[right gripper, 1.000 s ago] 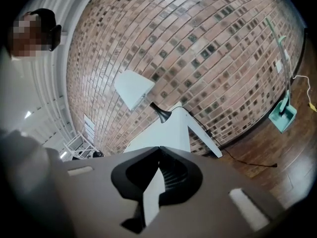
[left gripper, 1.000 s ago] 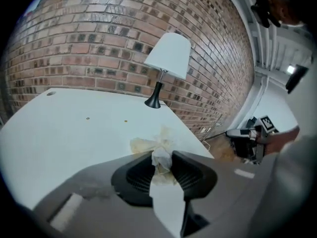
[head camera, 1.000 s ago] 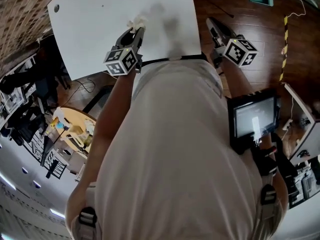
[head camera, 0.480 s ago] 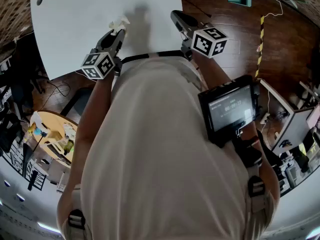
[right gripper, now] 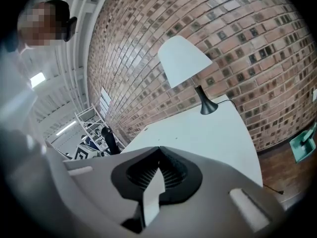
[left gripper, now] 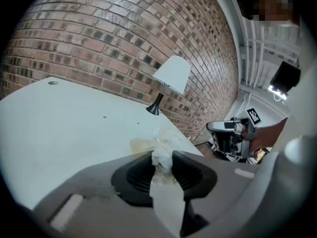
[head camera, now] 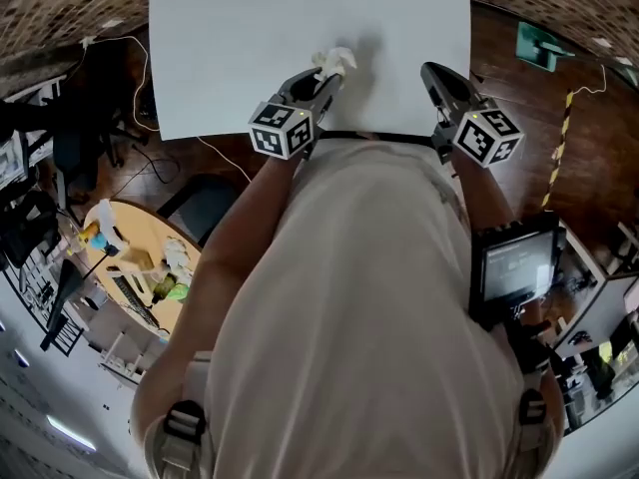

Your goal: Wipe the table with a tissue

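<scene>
Our left gripper (left gripper: pixel 162 158) clenches a crumpled white tissue (left gripper: pixel 162 144) on the smooth, flat table (left gripper: pixel 59 128); our right gripper (right gripper: pixel 158 150) is clenched empty, ribbed pads (right gripper: pixel 174 176) together.

- A white rectangular table (head camera: pixel 230 48) is seen standing on a dark wooden floor (head camera: pixel 499 78).
- A lamp with a white cone shade and a black base (left gripper: pixel 171 76) is set upright at a far corner of the top.
- A small round dark hole (left gripper: pixel 52 83) is cut near the other far corner.
- Two tiny brown specks (left gripper: pixel 104 117) are scattered on the bare middle.
- A yellowish smear (left gripper: pixel 141 144) is spread toward the near edge, and a crumpled white tissue (left gripper: pixel 162 150) is held just beside it.
</scene>
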`<move>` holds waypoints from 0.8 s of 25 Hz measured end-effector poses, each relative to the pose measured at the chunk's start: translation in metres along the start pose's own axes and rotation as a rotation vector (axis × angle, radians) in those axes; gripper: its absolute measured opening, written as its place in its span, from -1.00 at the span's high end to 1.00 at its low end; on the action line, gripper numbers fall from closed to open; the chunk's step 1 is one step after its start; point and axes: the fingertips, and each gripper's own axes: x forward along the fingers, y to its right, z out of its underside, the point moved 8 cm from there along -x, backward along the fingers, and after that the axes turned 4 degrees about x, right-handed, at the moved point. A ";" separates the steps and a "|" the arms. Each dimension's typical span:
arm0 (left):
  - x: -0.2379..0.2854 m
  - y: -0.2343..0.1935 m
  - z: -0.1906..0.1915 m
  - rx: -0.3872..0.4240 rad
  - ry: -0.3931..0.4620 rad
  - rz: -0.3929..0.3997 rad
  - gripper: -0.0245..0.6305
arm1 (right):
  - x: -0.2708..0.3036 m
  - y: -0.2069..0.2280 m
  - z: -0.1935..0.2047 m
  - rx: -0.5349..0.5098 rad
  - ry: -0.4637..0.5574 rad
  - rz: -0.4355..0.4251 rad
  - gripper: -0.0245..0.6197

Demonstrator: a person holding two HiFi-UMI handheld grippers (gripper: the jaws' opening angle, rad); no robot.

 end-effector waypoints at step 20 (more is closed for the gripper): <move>-0.021 -0.071 -0.007 0.038 -0.013 0.028 0.58 | 0.093 -0.060 0.008 -0.028 -0.063 -0.014 0.90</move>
